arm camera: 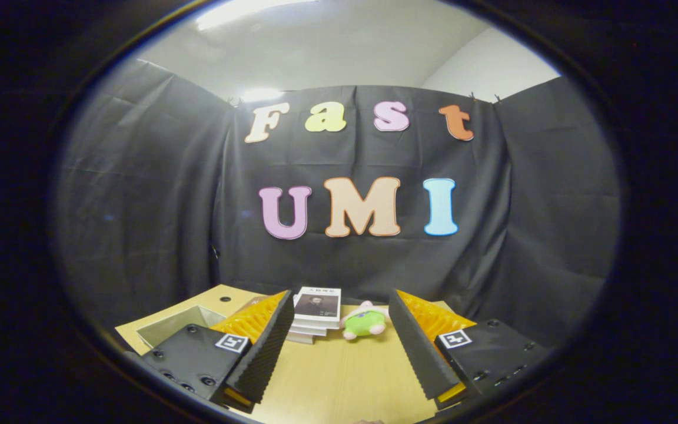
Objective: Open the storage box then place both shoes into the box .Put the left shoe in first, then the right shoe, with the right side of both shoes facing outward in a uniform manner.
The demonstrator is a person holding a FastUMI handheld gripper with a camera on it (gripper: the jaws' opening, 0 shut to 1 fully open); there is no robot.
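1. The wooden table [339, 377] runs forward under the gripper to the black cloth wall; its bare top lies between the two fingers.
2. A pale, open-topped box [168, 327] sits on the table just beyond the left finger, partly hidden by it; by its place and shape I take it for the storage box, though I cannot tell whether it has a lid or a flap; such a box is likely light and stiff, with smooth walls that may slide on the wood when pushed; the rim or a lid edge would be the place to pinch, since a flat wall offers no purchase.
3. The gripper [340, 297] is held low over the table with its fingers spread wide apart and nothing between them; they grip nothing.
4. A short stack of books [317, 309] lies beyond the fingers, nearer the left one, close to the wall; it is no part of the task and should be left alone.
5. A small green plush toy [364, 322] lies just beside the books, between the fingertips and ahead of them; it is soft and would be easily knocked.
6. As for the shoes, judging from the task alone: each should be light, with a soft upper and a stiffer heel and sole; the heel collar is probably the surest hold, as pinching the upper would let it fold and turn.
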